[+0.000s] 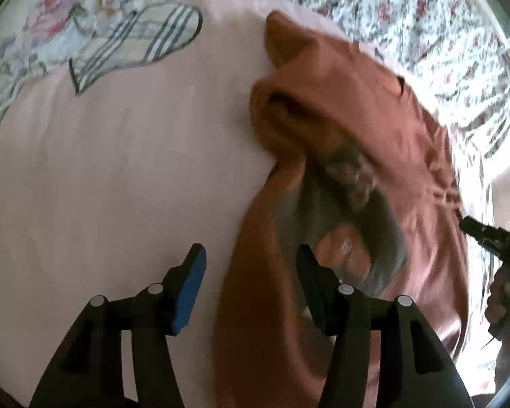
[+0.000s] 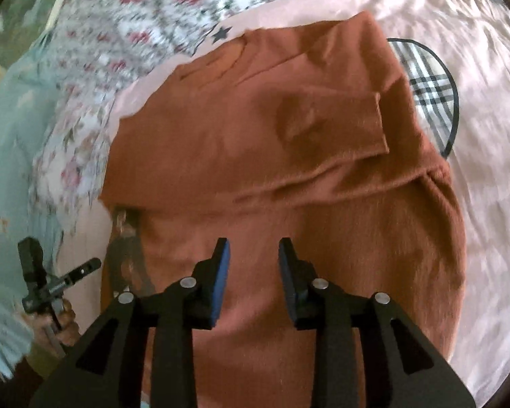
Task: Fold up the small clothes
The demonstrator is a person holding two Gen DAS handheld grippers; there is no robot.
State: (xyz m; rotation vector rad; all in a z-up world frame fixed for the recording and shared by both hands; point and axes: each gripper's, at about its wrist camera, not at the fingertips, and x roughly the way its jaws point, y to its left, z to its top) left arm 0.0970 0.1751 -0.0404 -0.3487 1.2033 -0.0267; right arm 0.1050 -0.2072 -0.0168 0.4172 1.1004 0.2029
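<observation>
On the far left a plaid patch point(image 1: 136, 44) is showing printed on the pink sheet point(image 1: 102, 170), w/ the flowered bedspread point(image 1: 408, 10) lying beyond it. The left gripper point(image 1: 251, 265) is hovering w/ jaws wide apart and holding nothing; one blue-padded finger is over bare sheet, the other over the near edge of the rust-brown shirt point(image 1: 340, 78). That shirt is lying crumpled on the sheet, centre to right in the left view, partly turned back so a grey print is showing (too blurred to read). In the right view the same shirt point(image 2: 272, 129) is looking flatter, a sleeve lying folded across its body. The right gripper point(image 2: 253, 255) is hanging just above the cloth, jaws apart, empty. The fabric is looking like a soft, light knit, prob. limp and floppy, so it'll sag and bunch when lifted, not slip. Best to be pinching a hem or shoulder seam, both layers together, then dragging it flat.
</observation>
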